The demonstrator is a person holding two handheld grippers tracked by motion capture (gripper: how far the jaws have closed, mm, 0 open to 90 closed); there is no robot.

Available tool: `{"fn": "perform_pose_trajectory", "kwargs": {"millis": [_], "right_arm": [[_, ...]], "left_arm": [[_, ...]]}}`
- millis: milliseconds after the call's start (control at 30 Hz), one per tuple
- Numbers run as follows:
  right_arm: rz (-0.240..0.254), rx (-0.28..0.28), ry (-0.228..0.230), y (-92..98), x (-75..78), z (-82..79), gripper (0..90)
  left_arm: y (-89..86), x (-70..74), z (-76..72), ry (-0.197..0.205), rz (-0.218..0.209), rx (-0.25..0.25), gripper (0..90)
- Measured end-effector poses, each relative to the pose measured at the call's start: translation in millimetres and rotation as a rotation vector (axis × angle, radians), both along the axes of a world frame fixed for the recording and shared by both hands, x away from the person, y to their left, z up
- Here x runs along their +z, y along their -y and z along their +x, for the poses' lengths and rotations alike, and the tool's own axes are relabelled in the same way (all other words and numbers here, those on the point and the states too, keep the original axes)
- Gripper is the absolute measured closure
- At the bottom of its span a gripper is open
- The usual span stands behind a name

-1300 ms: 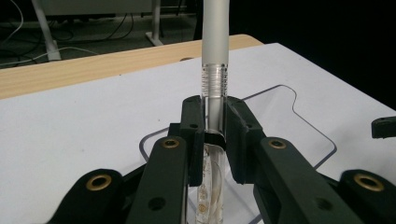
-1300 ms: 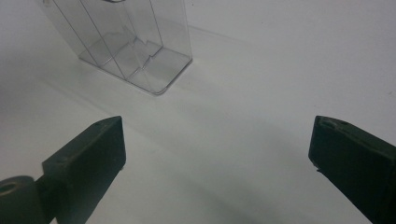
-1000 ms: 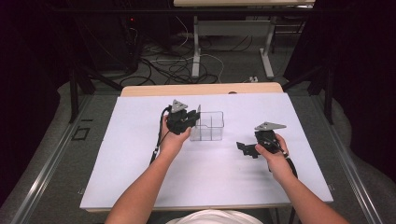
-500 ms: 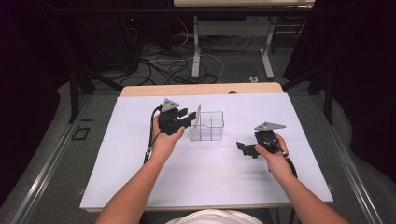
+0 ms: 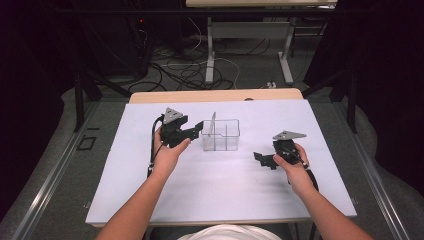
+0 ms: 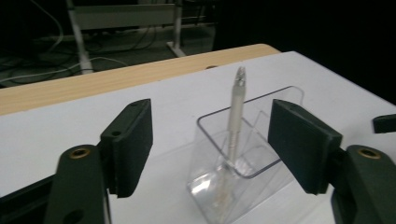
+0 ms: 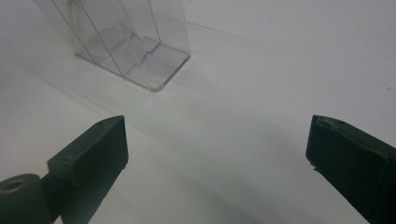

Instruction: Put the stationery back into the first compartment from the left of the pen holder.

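On the white table (image 5: 220, 195), near its middle, a clear plastic compartmented holder (image 5: 221, 135) stands upright, and a slim silver pen (image 6: 233, 126) now stands in its left-hand compartment, leaning against the rim with its tip pointing up. A second ago the left gripper (image 5: 196, 131) was right at the holder's left side with its jaws nearly together; since then it has drawn back to the left, and its jaws have just been opening. In the left gripper view the two black jaws stand well apart on either side of the pen, touching neither it nor the holder, so nothing is held. That reads as a release: the pen appears delivered into the holder, and the hand seems to be pulling clear.

Well to the right of the holder, the right gripper (image 5: 264, 159) rests low over the bare table, where it was a second ago. Its jaws are spread wide and empty, with only the holder's base visible ahead of them in the right gripper view.
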State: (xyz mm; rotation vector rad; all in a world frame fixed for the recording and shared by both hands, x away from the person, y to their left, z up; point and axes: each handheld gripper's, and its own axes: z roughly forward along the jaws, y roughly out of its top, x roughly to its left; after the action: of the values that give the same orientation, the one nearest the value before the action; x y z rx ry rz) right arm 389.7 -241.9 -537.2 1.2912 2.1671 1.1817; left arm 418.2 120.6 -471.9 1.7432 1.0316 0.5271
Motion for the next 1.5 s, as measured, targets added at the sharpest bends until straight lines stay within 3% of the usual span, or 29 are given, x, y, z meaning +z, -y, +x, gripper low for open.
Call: {"fn": "perform_pose_trajectory", "kwargs": {"millis": [100,233,300,467,633,800,1233,1500], "right_arm": [[-0.001,0.0,0.003,0.1,0.2,0.0,5.3],[-0.002,0.002,0.0,0.2,-0.1,0.0,5.4],[-0.001,0.001,-0.001,0.0,0.0,0.0,5.5],[-0.008,0.002,0.0,-0.2,-0.2,-0.1,5.6],[-0.009,0.001,0.0,-0.3,-0.1,-0.2,5.7],[-0.009,0.002,0.0,0.4,-0.1,-0.2,5.8],[-0.006,-0.001,-0.003,0.8,-0.5,-0.2,5.8],[-0.011,-0.001,-0.005,0.8,-1.1,0.3,5.9]], "left_arm": [[-6.0,1.2,-4.2,0.005,0.028,0.025,29.9],[-15.2,1.4,-8.6,-0.017,0.044,0.052,28.4],[-20.1,0.4,-11.3,-0.021,0.042,0.076,27.7],[-32.5,-4.6,-15.6,-0.059,0.025,0.081,26.2],[-42.9,-10.3,-18.1,-0.091,-0.009,0.099,18.1],[-51.4,-17.3,-21.8,-0.135,-0.024,0.1,15.2],[-68.7,-34.7,-33.1,-0.183,0.037,0.099,4.3],[-77.2,-40.6,-39.1,-0.188,0.044,0.099,0.1]]}}
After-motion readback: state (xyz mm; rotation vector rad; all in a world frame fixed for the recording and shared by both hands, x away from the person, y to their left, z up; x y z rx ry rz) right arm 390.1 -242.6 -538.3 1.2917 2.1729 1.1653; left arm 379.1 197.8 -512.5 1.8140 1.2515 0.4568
